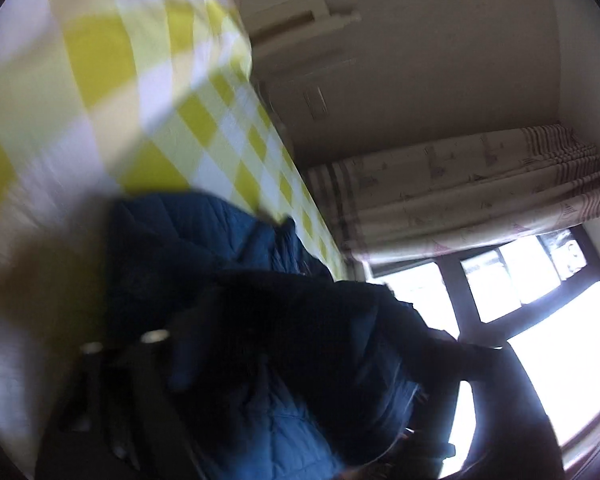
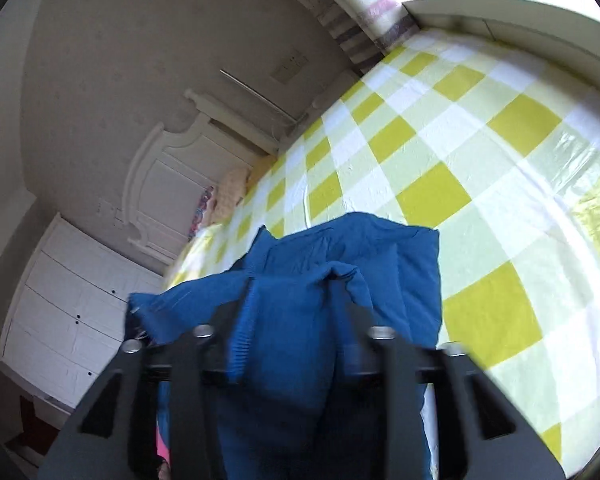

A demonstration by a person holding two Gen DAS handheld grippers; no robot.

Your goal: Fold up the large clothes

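Laying the blue padded jacket [image 2: 340,280] on the checked bed [image 2: 480,140], the right claw [image 2: 292,300] and left claw [image 1: 260,360] stand wide around its fabric; next comes regripping an edge.

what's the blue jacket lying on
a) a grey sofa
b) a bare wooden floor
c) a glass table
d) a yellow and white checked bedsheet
d: in the right wrist view the blue jacket lies bunched on the bedsheet, whose yellow and white squares spread out behind and beside it.
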